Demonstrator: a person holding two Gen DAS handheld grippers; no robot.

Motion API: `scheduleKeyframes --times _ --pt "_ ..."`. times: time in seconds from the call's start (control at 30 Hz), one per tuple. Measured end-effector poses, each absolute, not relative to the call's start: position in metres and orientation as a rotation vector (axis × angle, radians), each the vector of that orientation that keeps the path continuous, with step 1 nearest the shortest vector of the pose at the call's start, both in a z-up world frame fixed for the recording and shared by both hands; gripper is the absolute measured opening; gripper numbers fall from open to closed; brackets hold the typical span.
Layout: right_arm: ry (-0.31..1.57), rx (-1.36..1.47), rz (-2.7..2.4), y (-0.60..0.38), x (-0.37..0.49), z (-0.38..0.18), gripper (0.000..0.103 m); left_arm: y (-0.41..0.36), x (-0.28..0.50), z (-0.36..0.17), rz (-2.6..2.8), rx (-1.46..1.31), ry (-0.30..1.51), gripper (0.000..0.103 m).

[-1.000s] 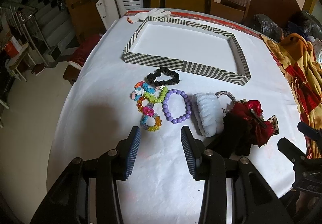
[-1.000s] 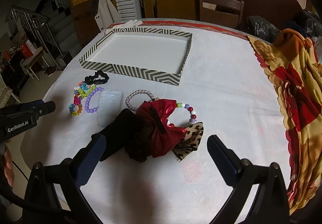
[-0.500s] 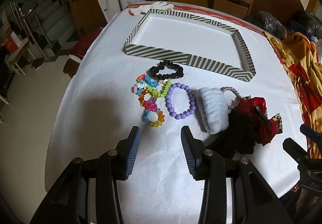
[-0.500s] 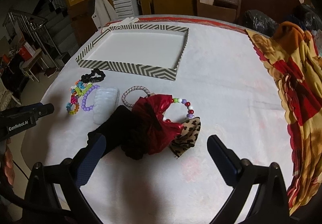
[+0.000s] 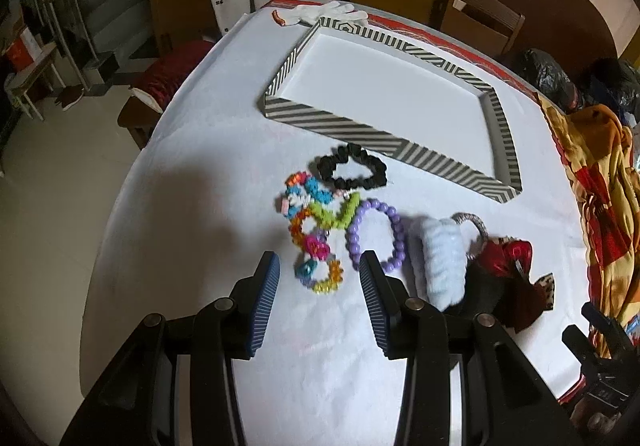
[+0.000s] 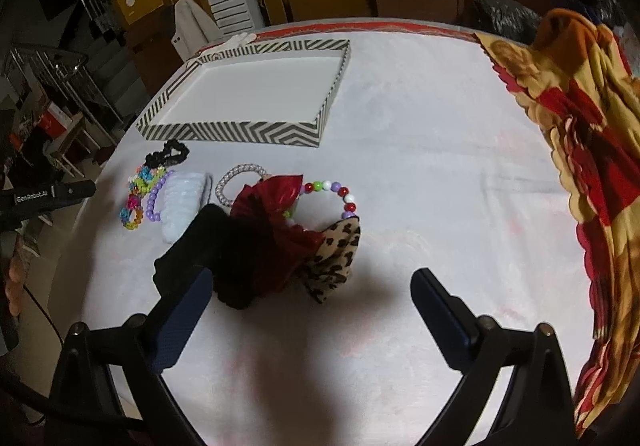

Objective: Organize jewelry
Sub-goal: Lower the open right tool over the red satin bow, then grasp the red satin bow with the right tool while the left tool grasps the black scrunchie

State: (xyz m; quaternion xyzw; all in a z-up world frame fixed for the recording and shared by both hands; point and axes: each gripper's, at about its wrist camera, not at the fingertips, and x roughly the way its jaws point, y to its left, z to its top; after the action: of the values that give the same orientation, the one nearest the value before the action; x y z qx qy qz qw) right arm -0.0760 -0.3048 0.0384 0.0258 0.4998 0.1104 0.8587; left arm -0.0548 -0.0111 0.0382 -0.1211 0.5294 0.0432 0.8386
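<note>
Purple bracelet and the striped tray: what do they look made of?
Purple bracelet: round glossy beads, probably plastic, judging by their uniform colour and shine. Striped tray: looks like printed cardboard with a matte white inside; thin straight walls suggest it, though I can't be certain.

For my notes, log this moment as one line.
left gripper: open, over multicolour bracelet | right gripper: open, near leopard bow | striped tray: empty

Left wrist view: steeply downward from above the near table edge, close over the colourful bracelets (image 5: 316, 242), facing the striped tray (image 5: 384, 137). Right wrist view: similar tilt, set further right, over the red bow (image 6: 276, 221). Shared: tray (image 6: 240, 131), bracelets (image 6: 138, 197), bow (image 5: 508, 258); each view catches the other gripper at its edge.
</note>
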Motion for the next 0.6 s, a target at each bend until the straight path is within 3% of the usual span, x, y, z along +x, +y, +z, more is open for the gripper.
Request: scheduleKeyframes --times 0.1,0.17,0.23,0.47,0.6 --pt "1.05 0.079 0.269 -0.304 -0.07 0.039 0.092 -0.009 -0.041 0.036 0.077 -0.255 1.131 0.048" --pt "1.057 0.074 0.282 -0.301 -0.067 0.037 0.08 -0.008 -0.031 0.033 0.076 -0.252 1.139 0.048" --pt "1.065 0.09 0.304 -0.301 -0.065 0.033 0.074 -0.007 -0.024 0.032 0.071 -0.253 1.141 0.048" --pt "1.075 0.096 0.362 -0.289 -0.053 0.026 0.072 -0.005 0.008 0.015 0.037 -0.234 1.19 0.048" --pt "1.088 0.022 0.383 -0.271 -0.037 0.019 0.061 -0.005 0.025 0.006 0.017 -0.21 1.202 0.048"
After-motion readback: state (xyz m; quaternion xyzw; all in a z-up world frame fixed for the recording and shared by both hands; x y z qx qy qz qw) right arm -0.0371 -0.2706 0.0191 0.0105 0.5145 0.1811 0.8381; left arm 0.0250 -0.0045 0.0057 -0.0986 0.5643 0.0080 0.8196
